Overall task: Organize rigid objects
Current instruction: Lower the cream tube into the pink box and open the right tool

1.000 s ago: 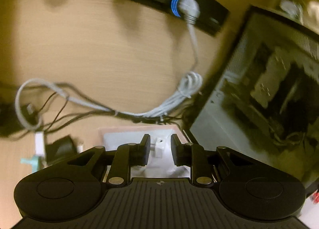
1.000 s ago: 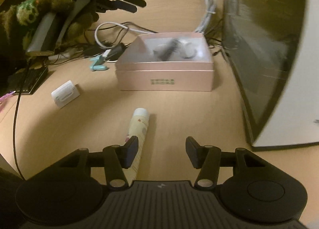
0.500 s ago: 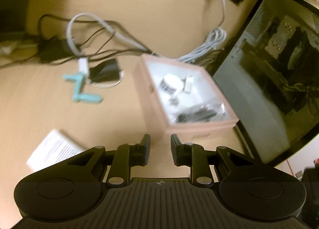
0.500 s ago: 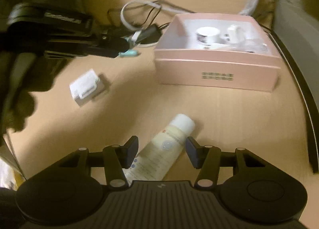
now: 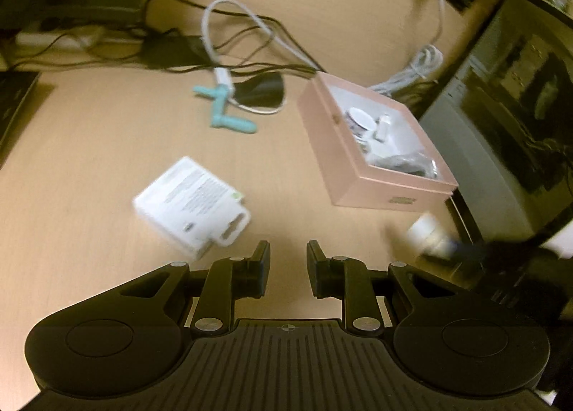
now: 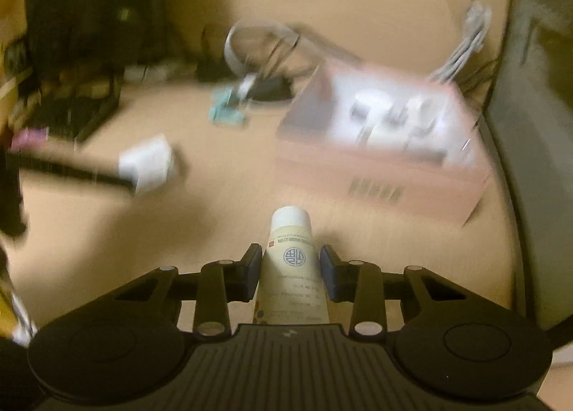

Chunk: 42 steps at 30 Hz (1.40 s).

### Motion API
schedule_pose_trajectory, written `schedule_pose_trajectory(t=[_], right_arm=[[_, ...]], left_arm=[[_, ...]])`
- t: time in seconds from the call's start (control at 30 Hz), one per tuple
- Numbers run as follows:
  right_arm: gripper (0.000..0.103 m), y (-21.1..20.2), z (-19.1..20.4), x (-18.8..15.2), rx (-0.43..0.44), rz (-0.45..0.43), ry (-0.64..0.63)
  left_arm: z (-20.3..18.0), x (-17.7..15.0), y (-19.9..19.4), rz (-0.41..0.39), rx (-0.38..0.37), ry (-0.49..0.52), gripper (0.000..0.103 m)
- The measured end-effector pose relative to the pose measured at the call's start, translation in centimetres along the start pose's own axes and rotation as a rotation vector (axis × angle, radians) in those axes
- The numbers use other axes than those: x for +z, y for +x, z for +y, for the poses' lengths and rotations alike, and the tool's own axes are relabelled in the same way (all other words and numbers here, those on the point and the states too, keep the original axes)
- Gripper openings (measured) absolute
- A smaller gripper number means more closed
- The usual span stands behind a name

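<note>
Right wrist view: a cream tube [image 6: 290,267] with a white cap lies lengthwise between the fingers of the right gripper [image 6: 290,273], cap toward frame centre. The jaws are closing on it, and both pads appear to touch its sides, though blur leaves firm contact uncertain. Beyond the cap, at centre right, stands the open pink box [image 6: 386,174] on the wooden desk [image 6: 222,217]; the path between is bare. A white adapter [image 6: 147,162] lies at centre left, a teal clip [image 6: 225,106] and tangled cables [image 6: 258,42] above it.

Left wrist view: the left gripper [image 5: 288,264] hangs tilted downward over bare desk, jaws slightly parted and empty. The white adapter [image 5: 191,205] lies just up-left of its fingertips; the pink box [image 5: 372,174] sits at right centre, holding small white items, beside a dark computer case [image 5: 508,124]. The tube [image 5: 428,233] shows blurred at right.
</note>
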State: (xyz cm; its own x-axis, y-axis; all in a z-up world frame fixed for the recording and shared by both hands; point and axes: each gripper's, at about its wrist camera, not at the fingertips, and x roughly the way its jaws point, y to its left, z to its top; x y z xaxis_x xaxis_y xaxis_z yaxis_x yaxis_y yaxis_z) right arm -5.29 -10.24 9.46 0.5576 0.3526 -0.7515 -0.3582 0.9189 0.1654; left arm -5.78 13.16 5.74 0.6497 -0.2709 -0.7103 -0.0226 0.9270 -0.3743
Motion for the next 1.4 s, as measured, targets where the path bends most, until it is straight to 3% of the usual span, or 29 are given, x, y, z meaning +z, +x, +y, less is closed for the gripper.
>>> schedule_pose_trajectory(t=[0.2, 0.3, 0.4, 0.43, 0.53, 0.73, 0.87, 1.07, 1.2, 1.27, 1.4], right_arm=[[0.035, -2.5, -2.7, 8.9, -0.036, -0.179, -0.005], [0.035, -1.7, -4.5, 13.7, -0.022, -0.178, 0.033], [0.04, -0.1, -6.8, 16.5, -0.01, -0.172, 0.105], [0.047, 0.3, -7.5, 17.0, -0.012, -0.174, 0.12], [0.054, 1.5, -8.0, 17.0, -0.053, -0.177, 0.121], [0.055, 4.9, -5.2, 14.2, -0.08, -0.106, 0.025], [0.055, 5.2, -1.8, 10.9, -0.055, -0.112, -0.036], [0.055, 2.9, 1.9, 5.1, -0.04, -0.101, -0.201], [0.055, 1.4, 1.6, 2.7, -0.053, -0.085, -0.2], [0.055, 1.0, 0.9, 1.9, -0.064, -0.071, -0.156], [0.055, 0.9, -0.9, 0.5, -0.097, -0.042, -0.063]], left_arm=[[1.1, -0.3, -1.1, -0.032, 0.027, -0.038, 0.024], [1.6, -0.6, -1.5, -0.034, 0.052, -0.056, 0.024], [2.4, -1.0, -1.9, -0.03, 0.101, -0.071, 0.024], [2.7, -1.2, -2.1, -0.031, 0.116, -0.077, 0.024], [3.8, -1.8, -2.5, -0.032, 0.155, -0.11, 0.024], [4.6, -0.5, -2.9, -0.066, 0.177, -0.114, 0.024], [2.4, 3.5, -1.0, -0.119, 0.154, 0.045, 0.024], [-2.5, 11.5, 5.0, -0.148, 0.073, 0.448, 0.025], [-4.3, 15.1, 10.4, -0.03, 0.107, 0.645, 0.027], [-4.5, 16.1, 12.8, 0.022, 0.138, 0.698, 0.027], [-4.3, 17.0, 15.6, 0.1, 0.126, 0.756, 0.027]])
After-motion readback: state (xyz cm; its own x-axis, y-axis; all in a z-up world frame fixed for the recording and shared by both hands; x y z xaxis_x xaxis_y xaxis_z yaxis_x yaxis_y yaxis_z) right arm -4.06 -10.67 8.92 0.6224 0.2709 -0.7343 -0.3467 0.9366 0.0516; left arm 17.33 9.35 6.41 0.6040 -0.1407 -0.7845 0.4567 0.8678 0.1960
